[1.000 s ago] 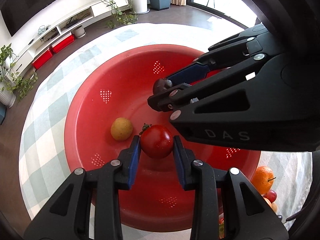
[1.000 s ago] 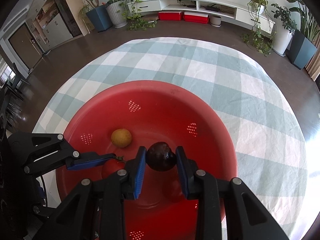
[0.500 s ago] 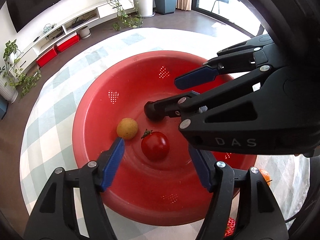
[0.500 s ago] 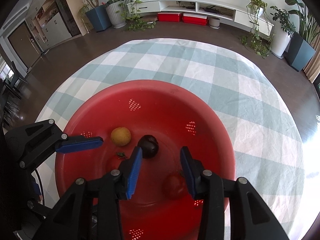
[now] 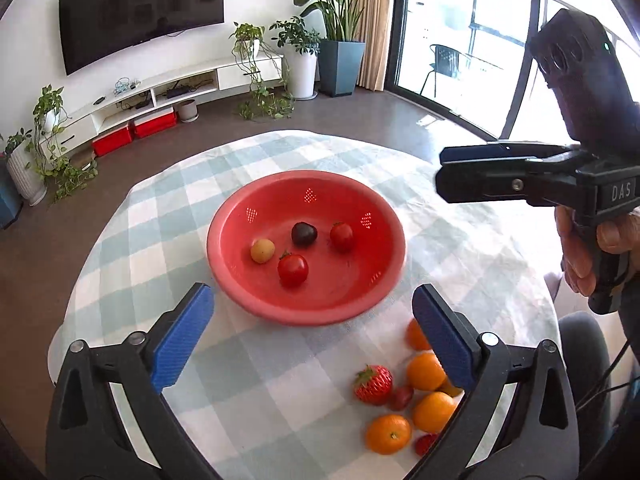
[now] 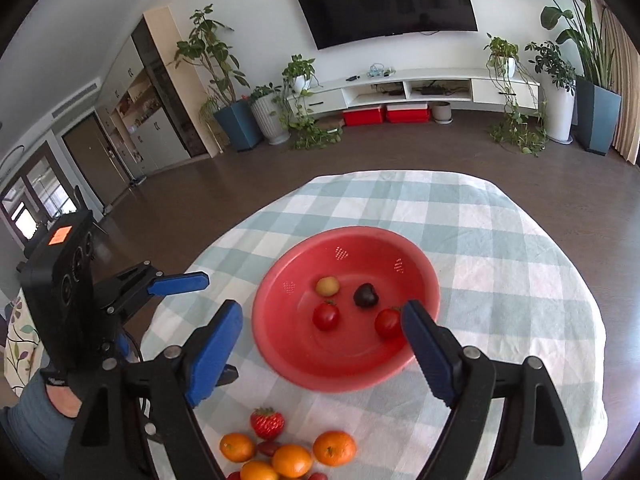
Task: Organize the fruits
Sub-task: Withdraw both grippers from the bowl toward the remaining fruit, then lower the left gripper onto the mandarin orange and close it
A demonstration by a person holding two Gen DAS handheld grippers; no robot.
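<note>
In the left wrist view the left gripper (image 5: 313,322) fills the bottom of the frame. Its jaws have just been opening and now stand very wide, with nothing between the blue pads except cloth and the near rim of the bowl. At the lower right, partly behind the right finger, a group of loose fruit lies on the checked tablecloth (image 5: 280,392): a strawberry (image 5: 373,385) and several oranges (image 5: 389,434), touching or just beside each other. Above the gripper, in the middle of the frame, stands the red bowl (image 5: 248,292). Inside it are a red tomato (image 5: 293,269), nearest to the gripper, a yellow fruit (image 5: 263,250) to its upper left, a dark fruit (image 5: 304,233) and a second tomato (image 5: 341,236) further up. None of them touches a pad. At the right edge of this frame a hand (image 5: 592,252) holds the right gripper, seen from the side above the table.

In the right wrist view the right gripper (image 6: 322,332) is at the bottom. Its jaws have also just been opening and are wide, empty. The bowl lies between and above the pads. The loose fruit sits at the bottom centre, below the bowl. Far behind, a television (image 6: 384,0) hangs on the wall.
</note>
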